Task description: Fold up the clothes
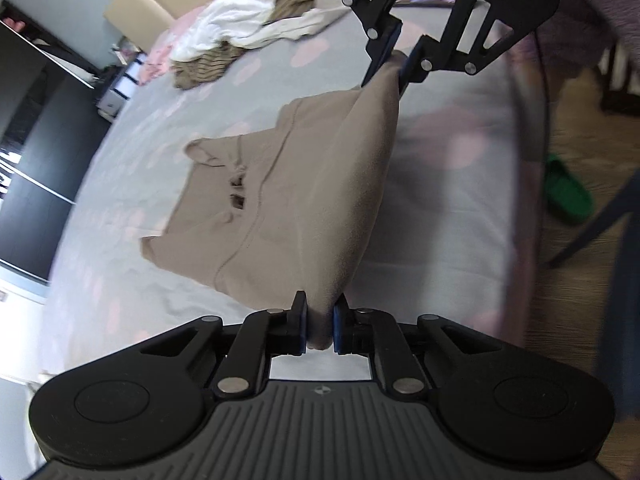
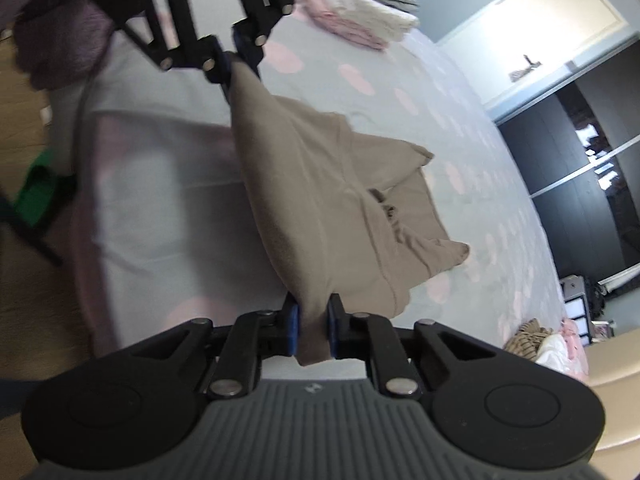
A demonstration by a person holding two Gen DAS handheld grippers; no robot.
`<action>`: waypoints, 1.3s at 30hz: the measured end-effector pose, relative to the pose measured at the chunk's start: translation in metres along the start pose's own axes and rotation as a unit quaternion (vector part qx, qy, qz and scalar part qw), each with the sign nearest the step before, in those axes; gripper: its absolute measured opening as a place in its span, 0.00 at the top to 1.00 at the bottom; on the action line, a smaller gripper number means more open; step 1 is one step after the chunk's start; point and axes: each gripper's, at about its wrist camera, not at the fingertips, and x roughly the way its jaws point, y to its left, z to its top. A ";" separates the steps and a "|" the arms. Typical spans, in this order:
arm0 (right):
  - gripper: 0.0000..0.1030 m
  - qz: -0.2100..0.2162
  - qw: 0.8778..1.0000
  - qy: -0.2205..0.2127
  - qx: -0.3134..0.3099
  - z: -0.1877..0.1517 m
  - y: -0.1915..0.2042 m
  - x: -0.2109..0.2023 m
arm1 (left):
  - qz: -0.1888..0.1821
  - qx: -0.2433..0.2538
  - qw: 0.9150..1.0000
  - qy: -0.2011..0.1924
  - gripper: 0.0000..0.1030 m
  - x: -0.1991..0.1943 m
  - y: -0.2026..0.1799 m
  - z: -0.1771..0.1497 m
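Left wrist view: left gripper (image 1: 320,326) at 6 o'clock, jaws clamped on a bunched edge of the tan garment (image 1: 304,196). Right gripper (image 1: 394,68) at 1 o'clock, jaws pinched on the far end of that same raised edge. Edge held taut between the two, lifted off the bed (image 1: 448,208); rest of garment draped down toward 9 o'clock and lying on the grey sheet with pink blotches. Dark marking near garment centre, too blurred to read. Unfolded pile of white and brown striped clothes (image 1: 248,28) at 11 o'clock, well apart from the garment. Dark wardrobe (image 1: 36,152) at 9 o'clock, green object (image 1: 566,192) on wood floor at 3 o'clock. No bins or baskets visible. Right wrist view: right gripper (image 2: 312,330) at 6 o'clock, jaws squeezed on tan garment (image 2: 332,208) edge, small fabric tail hanging below the pads. Left gripper (image 2: 234,66) at 11 o'clock, also gripping the fabric. Garment body spread toward 3 o'clock on bed (image 2: 160,208). Folded stack of pink and white clothes (image 2: 360,20) at 12 o'clock near bed edge. Striped and pink heap (image 2: 544,344) at 4 o'clock. Dark wardrobe (image 2: 580,160) at 3 o'clock.
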 end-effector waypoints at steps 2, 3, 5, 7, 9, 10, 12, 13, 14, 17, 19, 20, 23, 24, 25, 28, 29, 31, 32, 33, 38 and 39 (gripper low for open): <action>0.85 0.020 1.000 0.004 -0.007 -0.003 0.010 -0.004 | -0.020 0.010 1.000 0.005 0.91 -0.002 -0.009 -0.003; 0.85 0.029 0.999 0.006 -0.011 -0.004 0.015 -0.006 | -0.028 0.017 0.999 0.009 0.91 -0.001 -0.014 -0.004; 0.85 0.044 0.999 0.012 -0.017 -0.007 0.025 -0.004 | -0.043 0.030 0.998 0.019 0.91 0.003 -0.023 -0.007; 0.85 0.052 0.998 0.016 -0.024 -0.011 0.032 0.003 | -0.058 0.030 0.997 0.028 0.91 0.010 -0.026 -0.010; 0.84 0.062 0.998 0.019 -0.024 -0.013 0.035 0.009 | -0.071 0.018 0.997 0.034 0.91 0.018 -0.022 -0.013; 0.83 0.068 0.997 0.020 -0.015 -0.014 0.033 0.011 | -0.078 0.007 0.996 0.035 0.90 0.021 -0.020 -0.013; 0.77 0.080 0.997 0.021 0.004 -0.015 0.029 0.015 | -0.091 -0.013 0.995 0.037 0.86 0.024 -0.015 -0.014; 0.73 0.086 0.996 0.022 0.013 -0.015 0.027 0.017 | -0.098 -0.025 0.994 0.038 0.85 0.025 -0.013 -0.015; 0.71 0.094 0.995 0.022 0.022 -0.016 0.024 0.018 | -0.108 -0.037 0.993 0.040 0.81 0.024 -0.009 -0.015; 0.61 0.127 0.991 0.018 0.046 -0.018 0.017 0.008 | -0.146 -0.067 0.987 0.027 0.70 0.015 0.003 -0.018; 0.61 0.141 0.989 0.006 0.053 -0.017 0.014 -0.003 | -0.166 -0.089 0.982 0.009 0.67 0.007 0.012 -0.019; 0.61 0.148 0.987 -0.003 0.060 -0.017 0.011 -0.009 | -0.175 -0.101 0.979 -0.001 0.62 0.002 0.016 -0.019; 0.59 0.180 0.977 -0.045 0.102 -0.013 0.000 -0.025 | -0.196 -0.126 0.972 -0.031 0.60 -0.009 0.025 -0.015; 0.56 0.181 0.975 -0.056 0.119 -0.012 -0.004 -0.029 | -0.199 -0.134 0.970 -0.042 0.59 -0.011 0.029 -0.014; 0.53 0.178 0.972 -0.064 0.137 -0.011 -0.008 -0.030 | -0.199 -0.145 0.968 -0.048 0.58 -0.012 0.033 -0.014; 0.54 0.150 0.969 -0.066 0.183 -0.010 -0.021 -0.026 | -0.191 -0.189 0.962 -0.056 0.58 -0.008 0.047 -0.012; 0.55 0.137 0.969 -0.060 0.198 -0.010 -0.026 -0.022 | -0.185 -0.207 0.959 -0.059 0.58 -0.005 0.052 -0.013; 0.61 0.111 0.966 -0.047 0.230 -0.011 -0.037 -0.013 | -0.175 -0.240 0.952 -0.075 0.58 0.000 0.062 -0.013; 0.67 0.098 0.963 -0.041 0.249 -0.012 -0.042 -0.008 | -0.173 -0.257 0.947 -0.082 0.59 0.005 0.066 -0.012; 0.80 0.086 0.959 -0.034 0.268 -0.012 -0.047 -0.002 | -0.169 -0.274 0.943 -0.085 0.59 0.010 0.070 -0.012; 0.89 0.066 0.938 -0.010 0.340 -0.014 -0.064 0.028 | -0.131 -0.330 0.933 -0.055 0.69 0.048 0.085 -0.009; 0.89 0.068 0.935 -0.007 0.349 -0.016 -0.066 0.032 | -0.126 -0.336 0.932 -0.050 0.69 0.053 0.088 -0.010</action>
